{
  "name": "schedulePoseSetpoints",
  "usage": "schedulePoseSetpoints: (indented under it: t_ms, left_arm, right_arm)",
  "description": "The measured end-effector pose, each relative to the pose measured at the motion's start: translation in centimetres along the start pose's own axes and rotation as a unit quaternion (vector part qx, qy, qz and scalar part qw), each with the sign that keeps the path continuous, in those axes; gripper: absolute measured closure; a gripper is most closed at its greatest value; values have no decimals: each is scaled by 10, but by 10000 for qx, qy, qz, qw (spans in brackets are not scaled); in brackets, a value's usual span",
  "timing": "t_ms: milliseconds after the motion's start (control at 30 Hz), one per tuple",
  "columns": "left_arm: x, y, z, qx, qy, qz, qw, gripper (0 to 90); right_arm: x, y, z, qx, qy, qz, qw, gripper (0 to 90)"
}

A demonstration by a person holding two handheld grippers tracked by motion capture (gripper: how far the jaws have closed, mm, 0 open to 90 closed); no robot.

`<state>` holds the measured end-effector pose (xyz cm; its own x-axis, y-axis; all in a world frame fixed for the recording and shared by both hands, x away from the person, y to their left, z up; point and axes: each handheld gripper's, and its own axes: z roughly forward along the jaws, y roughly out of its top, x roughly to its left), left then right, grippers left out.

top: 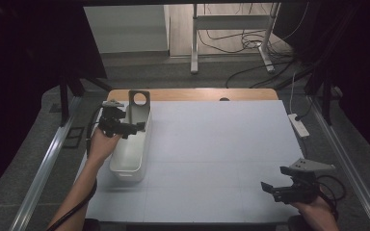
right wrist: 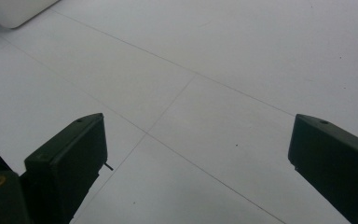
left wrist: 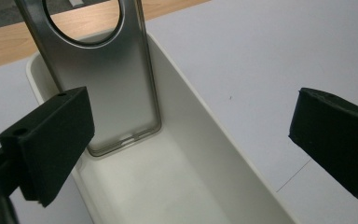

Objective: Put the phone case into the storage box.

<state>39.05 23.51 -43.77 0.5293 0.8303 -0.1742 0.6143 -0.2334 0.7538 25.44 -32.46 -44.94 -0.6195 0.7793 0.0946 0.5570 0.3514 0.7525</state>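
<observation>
High view | left tool [top: 134, 129] over bin [top: 131, 166] | metal plate [top: 138, 100] beside

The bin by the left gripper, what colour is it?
White bin, clearest in the left gripper view.

I see my left gripper [left wrist: 186, 140] with jaws spread wide over a white tray [left wrist: 200, 140]; a metal plate [left wrist: 107, 84] with a round hole leans upright inside it.

A white bin [top: 131, 154] with a metal plate [top: 138, 108] standing in its far end blocks the mat's [top: 212, 154] left; the rest lies open.
</observation>
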Motion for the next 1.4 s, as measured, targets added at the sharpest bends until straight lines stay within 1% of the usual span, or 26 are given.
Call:
schedulePoseSetpoints:
  t_ms: [67,333,700,1233,1400]
  left_arm:
    - [-1,-2,-1,-32,-25,-4,10000,7]
    - [-9,-7,-6,-42,-69,87,9999,6]
    - [-17,-16,-14,11,-111,231,9997,5]
    - [-30,-27,-27,-5,-192,303,9994,3]
    - [-33,-31,-29,17,-170,321,9993,1]
  right_arm:
    - [0,0,0,0,1,-1,10000,50]
    - [0,0,0,3,1,-3,10000,50]
    - [1,0,0,-2,-4,-18,10000,50]
    - [1,0,0,17,-1,-27,10000,49]
    - [1,0,0,4,0,-24,10000,49]
